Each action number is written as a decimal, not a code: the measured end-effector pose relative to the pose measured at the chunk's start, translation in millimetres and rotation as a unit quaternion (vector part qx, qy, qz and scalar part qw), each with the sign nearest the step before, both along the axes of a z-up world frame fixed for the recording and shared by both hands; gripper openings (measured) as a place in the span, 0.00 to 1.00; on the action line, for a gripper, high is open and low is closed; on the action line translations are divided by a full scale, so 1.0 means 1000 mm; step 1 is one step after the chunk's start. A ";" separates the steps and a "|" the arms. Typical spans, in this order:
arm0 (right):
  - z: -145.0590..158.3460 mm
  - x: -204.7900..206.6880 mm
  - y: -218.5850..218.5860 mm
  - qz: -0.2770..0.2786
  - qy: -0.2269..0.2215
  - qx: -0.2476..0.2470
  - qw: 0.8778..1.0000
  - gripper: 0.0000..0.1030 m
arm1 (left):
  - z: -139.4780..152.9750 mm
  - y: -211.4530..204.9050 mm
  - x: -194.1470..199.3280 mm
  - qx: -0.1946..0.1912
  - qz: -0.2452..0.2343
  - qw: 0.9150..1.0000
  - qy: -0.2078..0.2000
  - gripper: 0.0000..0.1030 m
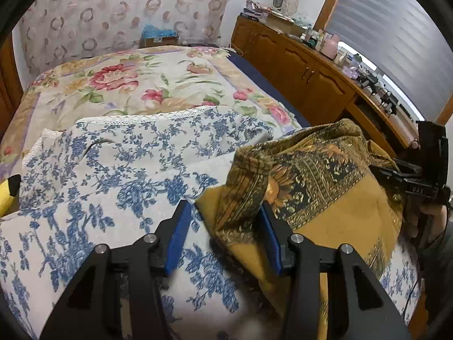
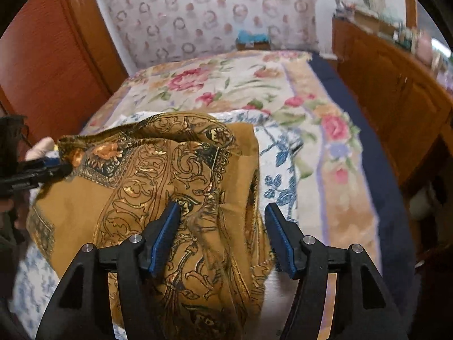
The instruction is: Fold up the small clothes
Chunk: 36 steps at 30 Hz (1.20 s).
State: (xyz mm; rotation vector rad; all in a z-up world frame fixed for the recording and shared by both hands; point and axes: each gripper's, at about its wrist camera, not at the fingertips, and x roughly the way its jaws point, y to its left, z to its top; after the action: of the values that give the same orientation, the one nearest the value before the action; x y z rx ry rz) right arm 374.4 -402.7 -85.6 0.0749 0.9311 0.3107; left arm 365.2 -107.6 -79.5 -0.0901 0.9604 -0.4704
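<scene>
Your left tool (image 1: 223, 212) stands half spread, the scarf (image 1: 311, 187) bunched between its pads; whether they pinch it is unclear. Your right tool (image 2: 222, 212) gapes wide over the scarf (image 2: 170, 170), gripping nothing. Scarf lies on the bed (image 1: 136, 85). No writing is legible.

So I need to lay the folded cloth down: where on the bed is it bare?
Free: the pink-flowered bedspread beyond the blue-flowered cloth, up to the curtain. Crowded: the near end, under the mustard cloth; the sideboard top is cluttered.
</scene>
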 end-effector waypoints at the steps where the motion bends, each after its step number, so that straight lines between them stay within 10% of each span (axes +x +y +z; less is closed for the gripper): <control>1: -0.001 0.000 0.001 0.009 -0.001 0.007 1.000 0.63 | -0.001 0.000 0.002 -0.004 -0.001 1.000 0.001 0.46; 4: -0.002 -0.001 0.008 0.029 -0.004 0.012 1.000 0.61 | 0.000 0.001 0.006 -0.024 -0.003 1.000 0.014 0.45; 10: -0.001 -0.007 0.020 0.055 -0.015 0.004 0.998 0.26 | -0.002 -0.005 0.008 -0.054 -0.022 0.998 0.026 0.07; 13: 0.010 -0.018 0.026 0.060 -0.039 -0.005 0.997 0.12 | 0.017 -0.009 -0.008 -0.047 -0.030 0.998 -0.012 0.05; 27: 0.119 -0.052 0.105 0.132 -0.169 0.000 0.977 0.09 | 0.127 0.080 -0.112 -0.074 0.037 0.981 -0.174 0.05; 36: 0.154 -0.035 0.250 0.270 -0.198 -0.033 0.942 0.08 | 0.131 0.207 -0.184 -0.034 0.169 0.961 -0.217 0.05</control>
State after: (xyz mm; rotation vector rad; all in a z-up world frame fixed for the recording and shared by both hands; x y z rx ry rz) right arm 339.4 -152.7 68.3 -0.3025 0.5450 0.7736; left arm 181.1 99.7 51.8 -0.2006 0.4827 -0.1918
